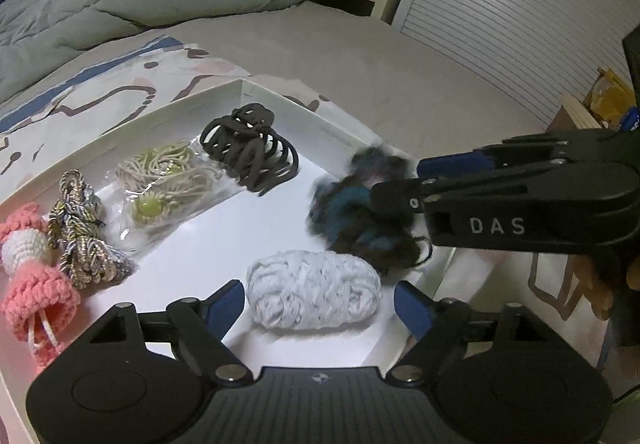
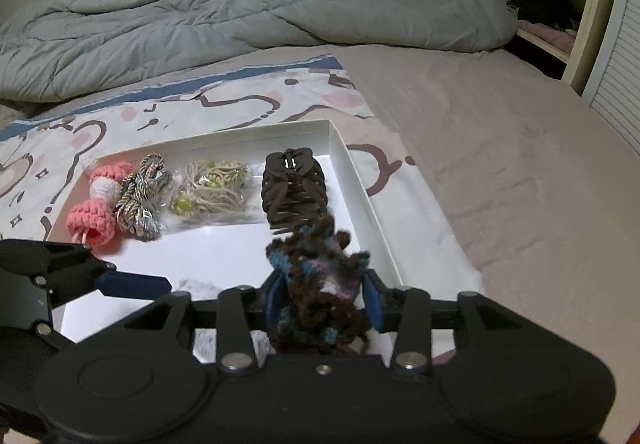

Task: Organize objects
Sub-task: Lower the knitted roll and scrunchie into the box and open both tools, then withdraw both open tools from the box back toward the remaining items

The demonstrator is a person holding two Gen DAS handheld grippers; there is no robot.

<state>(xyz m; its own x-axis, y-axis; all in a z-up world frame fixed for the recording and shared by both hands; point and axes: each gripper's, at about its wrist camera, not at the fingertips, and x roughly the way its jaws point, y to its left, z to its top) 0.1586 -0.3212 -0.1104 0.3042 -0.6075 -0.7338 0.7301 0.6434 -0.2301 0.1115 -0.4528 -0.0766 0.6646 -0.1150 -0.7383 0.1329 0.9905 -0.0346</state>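
Both grippers over white box (image 1: 280,95), left fingers (image 1: 224,304) wide, right fingers (image 2: 374,302) flanking brown-blue scrunchie (image 2: 316,284).

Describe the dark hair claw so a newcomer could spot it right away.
Look in the shallow white box lying on the bed. At the end of the back row, by the far corner, sits the hair claw. It alone is hard brown plastic with interlocking teeth; its neighbours are yarn or cord.

- Your left gripper (image 1: 319,300), black with blue pads, points downward, jaws spread wide, gripping nothing.
- Your right gripper (image 2: 323,298) points downward, jaws narrowly parted around a fuzzy brown-and-blue yarn scrunchie (image 2: 320,284).
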